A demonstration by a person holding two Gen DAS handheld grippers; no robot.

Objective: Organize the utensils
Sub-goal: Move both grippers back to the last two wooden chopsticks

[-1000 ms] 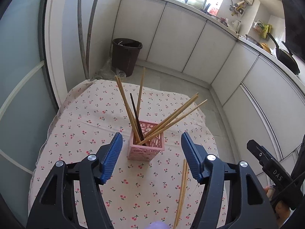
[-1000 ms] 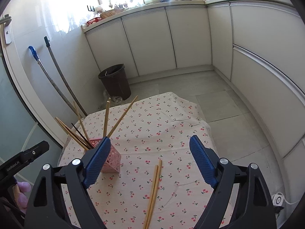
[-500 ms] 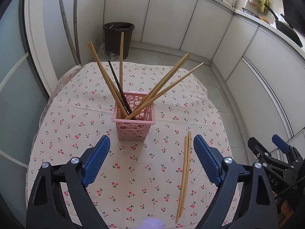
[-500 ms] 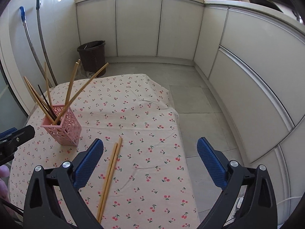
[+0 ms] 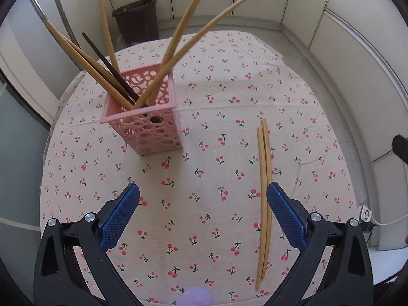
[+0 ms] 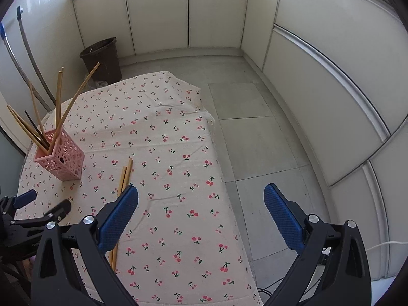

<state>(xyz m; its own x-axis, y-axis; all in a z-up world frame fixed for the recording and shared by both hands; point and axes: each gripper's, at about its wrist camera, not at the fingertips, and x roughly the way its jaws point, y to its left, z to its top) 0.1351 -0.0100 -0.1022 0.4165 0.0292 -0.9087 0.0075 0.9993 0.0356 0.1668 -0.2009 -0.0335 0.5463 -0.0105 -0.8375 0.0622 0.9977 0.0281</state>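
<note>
Nearer now: chopsticks [image 5: 264, 199] beside left tongs [image 5: 202, 209]

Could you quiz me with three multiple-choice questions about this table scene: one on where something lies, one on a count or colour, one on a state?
1. Where does the loose pair of chopsticks lie?
A. Inside the bin
B. Flat on the cherry-print cloth, to the right of the pink holder
C. On the floor

2. How many dark chopsticks stand in the holder?
A. One
B. Three
C. None

3. What state is the left gripper in?
A. Shut on a chopstick
B. Shut on nothing
C. Open, holding nothing

Answers:
1. B, the pair rests on the cloth beside the holder.
2. A, a single dark chopstick stands among tan ones.
3. C, its blue pads are wide apart with only cloth between.
</note>
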